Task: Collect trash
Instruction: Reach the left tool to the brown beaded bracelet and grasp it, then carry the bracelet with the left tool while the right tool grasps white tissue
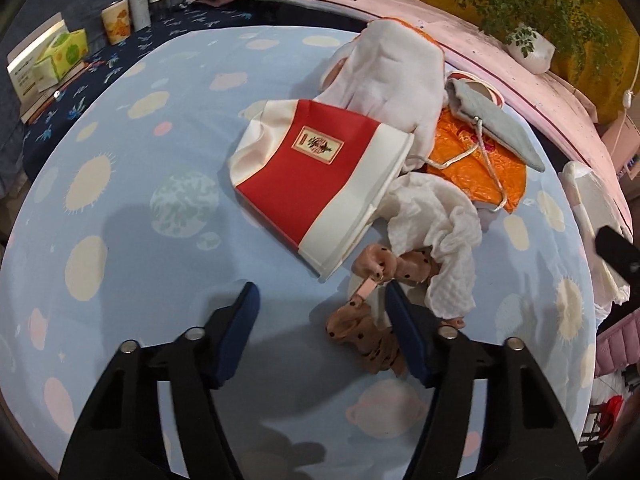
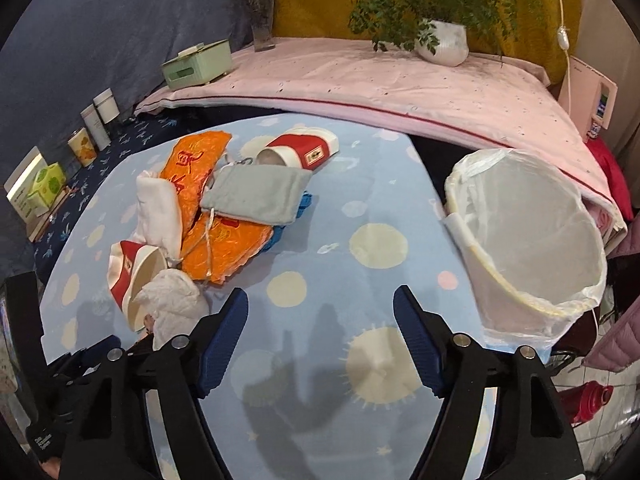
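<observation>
A pile of trash lies on the blue planet-print tablecloth (image 1: 120, 208). In the left wrist view it holds a red-and-white paper cup (image 1: 316, 184) on its side, crumpled white tissue (image 1: 436, 232), pink dotted fabric scraps (image 1: 368, 332), an orange packet (image 1: 472, 160) and a grey pouch (image 1: 492, 124). My left gripper (image 1: 320, 300) is open just above the cloth, its right finger against the dotted scraps. My right gripper (image 2: 320, 304) is open and empty over bare cloth. In the right wrist view the pile (image 2: 224, 216) is to the left and a white-lined bin (image 2: 528, 240) to the right.
A second red-and-white cup (image 2: 304, 152) lies at the far side of the pile. A pink-covered ledge (image 2: 400, 80) carries a potted plant (image 2: 440, 40), a green box (image 2: 200, 66) and a flower vase (image 2: 262, 20). Jars and cartons (image 1: 120, 20) line the dark left shelf.
</observation>
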A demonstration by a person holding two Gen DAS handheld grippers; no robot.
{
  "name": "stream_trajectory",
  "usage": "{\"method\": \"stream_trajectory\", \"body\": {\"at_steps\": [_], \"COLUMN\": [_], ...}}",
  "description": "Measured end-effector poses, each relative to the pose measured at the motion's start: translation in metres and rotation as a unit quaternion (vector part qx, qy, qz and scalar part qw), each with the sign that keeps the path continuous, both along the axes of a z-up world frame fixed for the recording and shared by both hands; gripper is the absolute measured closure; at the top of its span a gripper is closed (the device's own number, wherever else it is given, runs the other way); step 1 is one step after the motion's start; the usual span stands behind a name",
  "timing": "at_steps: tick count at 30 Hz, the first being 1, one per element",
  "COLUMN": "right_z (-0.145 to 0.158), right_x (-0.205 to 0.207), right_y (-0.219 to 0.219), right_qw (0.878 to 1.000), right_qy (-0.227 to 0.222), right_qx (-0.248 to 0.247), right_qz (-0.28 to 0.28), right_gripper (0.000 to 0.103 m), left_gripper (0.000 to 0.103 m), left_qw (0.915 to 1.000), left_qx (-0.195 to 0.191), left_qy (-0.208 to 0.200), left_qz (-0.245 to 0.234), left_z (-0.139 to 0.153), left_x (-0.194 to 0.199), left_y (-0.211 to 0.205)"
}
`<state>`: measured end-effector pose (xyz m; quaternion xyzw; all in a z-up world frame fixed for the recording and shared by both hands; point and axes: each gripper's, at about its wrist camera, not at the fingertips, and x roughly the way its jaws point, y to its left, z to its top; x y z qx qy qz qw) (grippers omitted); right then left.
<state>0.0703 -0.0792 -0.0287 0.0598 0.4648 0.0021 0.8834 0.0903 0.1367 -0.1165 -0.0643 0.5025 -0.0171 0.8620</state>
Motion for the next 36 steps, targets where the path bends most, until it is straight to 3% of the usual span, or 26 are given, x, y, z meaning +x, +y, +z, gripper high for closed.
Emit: {"method": "stream_trajectory", "body": {"at_steps": [1, 3, 6, 10, 22, 26, 31, 36], "right_z": [-0.003, -0.008, -0.011, -0.015, -0.037, -0.047, -0.043, -0.027], "right_x": [0.002, 0.005, 0.007, 0.011, 0.027, 0.031, 0.03, 0.019], "right_y": [0.005, 0.013, 0.028, 0.053, 0.103, 0.11, 0.11, 0.102], "right_qw": [1.0, 1.0, 0.999, 0.996, 0.989, 0.988, 0.987, 0.988], "right_qy": [0.007, 0.017, 0.024, 0.032, 0.053, 0.058, 0.055, 0.039], "right_qx": [0.005, 0.012, 0.016, 0.018, 0.032, 0.032, 0.025, 0.022], "right_qz": [0.007, 0.02, 0.042, 0.079, 0.132, 0.14, 0.147, 0.15], "right_gripper": [0.04, 0.044, 0.054, 0.068, 0.072, 0.082, 0.092, 0.093], "left_gripper": [0.06, 0.082, 0.093, 0.095, 0.095, 0.095, 0.095, 0.095], "left_qw": [1.0, 0.9997, 0.9992, 0.999, 0.9989, 0.9988, 0.9989, 0.999], "left_qx": [-0.004, -0.014, -0.026, -0.03, -0.032, -0.031, -0.028, -0.02], "left_qy": [-0.001, 0.0, 0.004, 0.003, 0.014, 0.017, 0.014, 0.0], "left_qz": [-0.008, -0.02, -0.032, -0.032, -0.031, -0.034, -0.034, -0.041], "left_z": [0.001, 0.001, 0.002, 0.007, 0.006, 0.004, 0.008, 0.022], "left_x": [0.0, 0.002, 0.004, 0.001, -0.004, -0.004, -0.005, -0.009], "left_y": [-0.001, -0.001, -0.001, 0.007, 0.027, 0.028, 0.027, 0.02]}}
